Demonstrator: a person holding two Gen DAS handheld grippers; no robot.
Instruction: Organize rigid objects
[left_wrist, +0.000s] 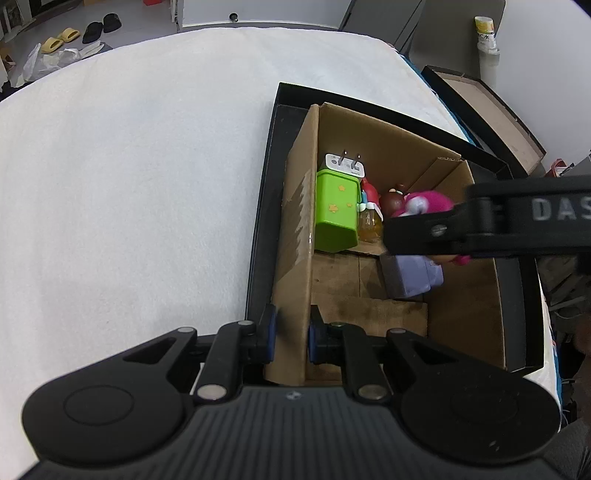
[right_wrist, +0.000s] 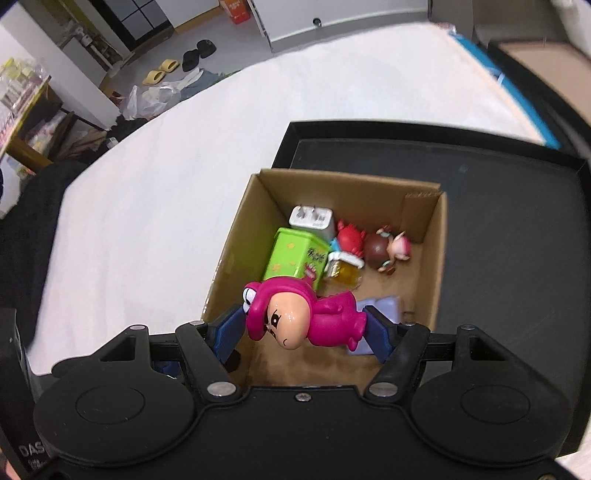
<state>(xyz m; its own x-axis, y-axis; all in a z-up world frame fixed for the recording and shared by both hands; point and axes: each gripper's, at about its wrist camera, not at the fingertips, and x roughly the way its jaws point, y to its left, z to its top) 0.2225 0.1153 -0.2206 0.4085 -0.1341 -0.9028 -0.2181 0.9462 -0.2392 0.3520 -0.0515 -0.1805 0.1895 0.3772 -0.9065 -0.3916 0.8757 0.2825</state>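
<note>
White bedding underlies the cardboard box (left_wrist: 295, 236), its wall pinched by the left gripper (left_wrist: 291, 336); right gripper (right_wrist: 306, 332) clamps a pink figurine (right_wrist: 306, 317) overhead.

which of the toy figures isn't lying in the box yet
The pink hooded figure: it hangs above the cardboard box, clamped in the right gripper. The red figure and the brown-headed figure already lie on the box floor.

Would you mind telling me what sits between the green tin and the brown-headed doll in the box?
In the right wrist view, a red crab toy and a small amber bottle lie between the green tin and the brown-headed doll.
</note>
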